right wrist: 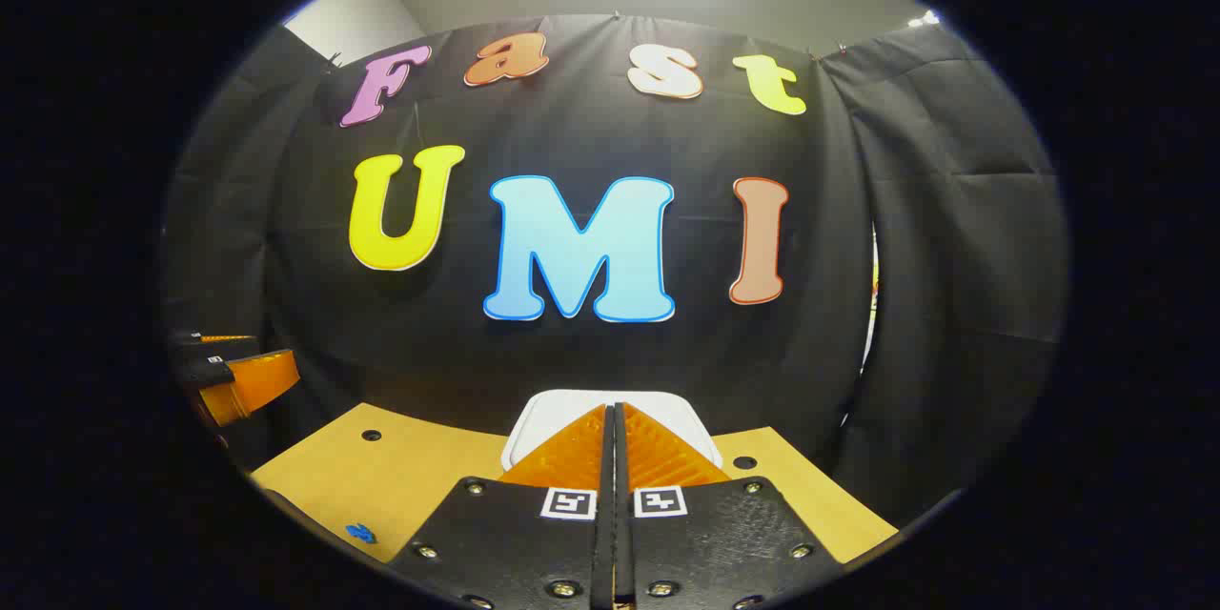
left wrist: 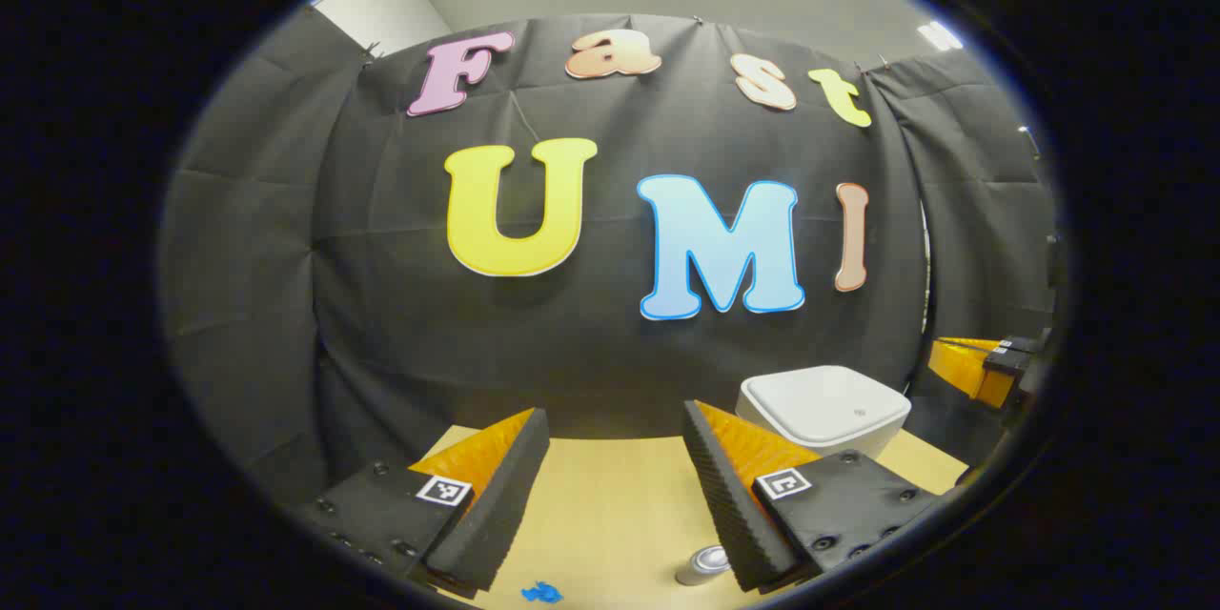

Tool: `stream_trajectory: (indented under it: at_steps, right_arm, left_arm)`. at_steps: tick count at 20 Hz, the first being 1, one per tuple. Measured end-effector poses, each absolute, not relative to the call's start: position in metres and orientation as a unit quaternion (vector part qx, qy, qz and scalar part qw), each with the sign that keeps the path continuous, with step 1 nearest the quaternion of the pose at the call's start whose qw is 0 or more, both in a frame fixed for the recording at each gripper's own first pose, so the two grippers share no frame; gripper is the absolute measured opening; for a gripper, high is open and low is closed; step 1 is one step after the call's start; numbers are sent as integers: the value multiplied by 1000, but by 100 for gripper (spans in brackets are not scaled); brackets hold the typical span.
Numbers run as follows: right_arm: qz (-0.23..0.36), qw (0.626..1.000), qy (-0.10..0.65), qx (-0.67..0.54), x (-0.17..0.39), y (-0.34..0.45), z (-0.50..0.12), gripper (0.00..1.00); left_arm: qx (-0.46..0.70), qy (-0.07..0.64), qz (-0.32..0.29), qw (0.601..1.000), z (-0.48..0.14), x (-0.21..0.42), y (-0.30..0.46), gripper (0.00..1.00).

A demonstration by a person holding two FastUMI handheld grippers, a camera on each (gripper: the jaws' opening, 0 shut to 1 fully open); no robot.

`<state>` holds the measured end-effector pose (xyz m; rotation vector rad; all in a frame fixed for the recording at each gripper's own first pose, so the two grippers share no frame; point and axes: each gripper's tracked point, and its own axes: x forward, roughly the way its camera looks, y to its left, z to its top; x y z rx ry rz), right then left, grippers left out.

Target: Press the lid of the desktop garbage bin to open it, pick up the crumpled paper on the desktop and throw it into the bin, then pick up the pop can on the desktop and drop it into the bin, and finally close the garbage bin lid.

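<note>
White bin (right wrist: 548,412) with its lid down sits dead ahead of the right gripper (right wrist: 611,419) – fingers pressed together, holding nothing, so it's nearer for the press – while the left gripper (left wrist: 615,457) hangs open with the pop can (left wrist: 702,564) low between its fingers.

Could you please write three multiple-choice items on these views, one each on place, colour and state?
1. In the left gripper view, where is the can?
A. On the table, beside the left hand-held gripper's finger
B. On the bin lid
C. In the gripper

2. What colour is the bin?
A. Red
B. White
C. Green

3. How does the right hand-held gripper stand?
A. Wide open
B. Shut on the can
C. Shut, holding nothing

Answers: 1 A, the can stands on the table; 2 B, its lid and body are white; 3 C, its fingers meet with nothing between.
</note>
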<state>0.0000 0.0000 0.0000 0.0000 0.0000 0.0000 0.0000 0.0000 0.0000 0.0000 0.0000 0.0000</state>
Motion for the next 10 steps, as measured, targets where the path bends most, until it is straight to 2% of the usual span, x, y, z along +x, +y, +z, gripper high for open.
stream_trajectory:
  at_steps: [10]
  right_arm:
    - [31, 999, 14, 12, 7, 7, -5, 0]
  left_arm:
    - [9, -7, 9, 1000, 10, 0, -2, 93]
